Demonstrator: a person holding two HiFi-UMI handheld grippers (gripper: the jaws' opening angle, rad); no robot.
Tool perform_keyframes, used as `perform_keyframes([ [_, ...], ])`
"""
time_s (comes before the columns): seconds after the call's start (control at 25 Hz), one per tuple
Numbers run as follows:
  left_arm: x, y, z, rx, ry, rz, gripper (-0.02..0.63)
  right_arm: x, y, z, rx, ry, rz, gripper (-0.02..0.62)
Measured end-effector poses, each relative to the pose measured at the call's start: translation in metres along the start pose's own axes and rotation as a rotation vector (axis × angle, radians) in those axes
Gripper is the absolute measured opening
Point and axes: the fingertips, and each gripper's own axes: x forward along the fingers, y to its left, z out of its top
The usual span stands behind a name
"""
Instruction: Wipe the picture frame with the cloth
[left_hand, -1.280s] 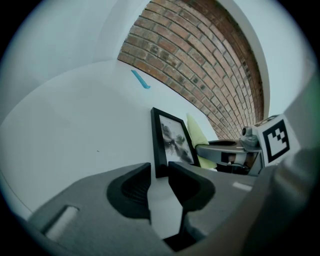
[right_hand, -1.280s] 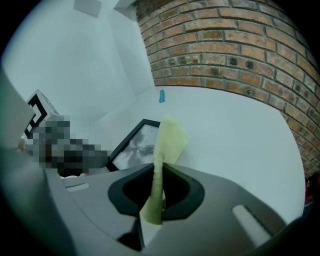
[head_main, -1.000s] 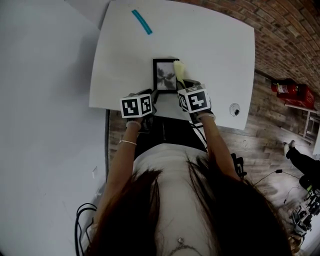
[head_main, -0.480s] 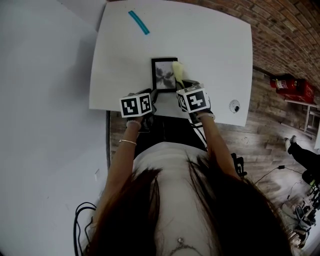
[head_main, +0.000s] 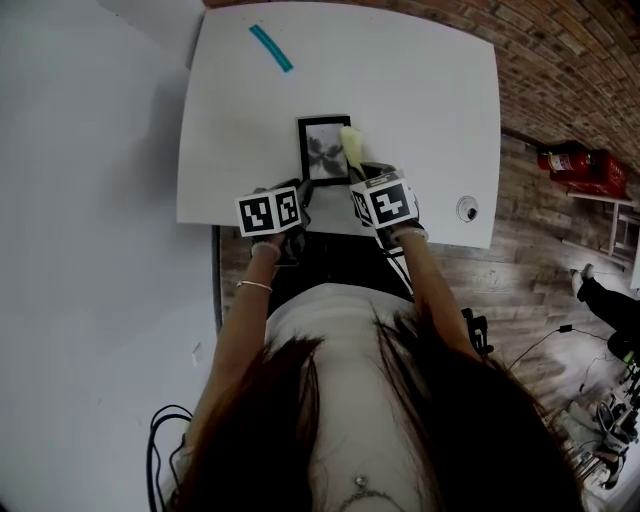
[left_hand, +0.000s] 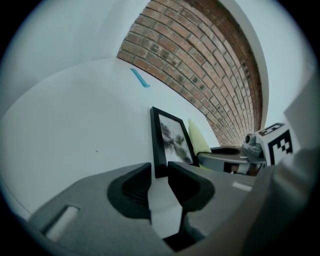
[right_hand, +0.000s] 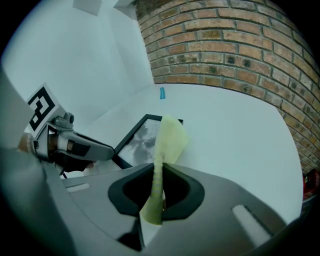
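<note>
The head camera is looking steeply down from above the person onto the left tongs (head_main: 302, 192), the right tongs (head_main: 358, 182) and the whole white surface (head_main: 430, 90) beyond them. Each tongs camera is riding close behind its own jaws, looking low across the surface toward the brick wall (left_hand: 200, 65), and is catching the other tongs at its edge. All three views are sharing the picture frame (head_main: 322, 150) and cloth (head_main: 352, 148) just ahead of the tongs.

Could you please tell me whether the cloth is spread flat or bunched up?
Bunched up: the right gripper pinches the cloth into a narrow fold, and only its free end flares out over the picture frame.
</note>
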Motion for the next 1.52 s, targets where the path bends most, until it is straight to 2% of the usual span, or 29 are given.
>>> perform_keyframes([
  [1.52,0.002,0.001,-0.001,0.008,-0.005,-0.011,0.107,-0.009,0.012,-0.025,0.034,0.011,-0.037,0.035],
])
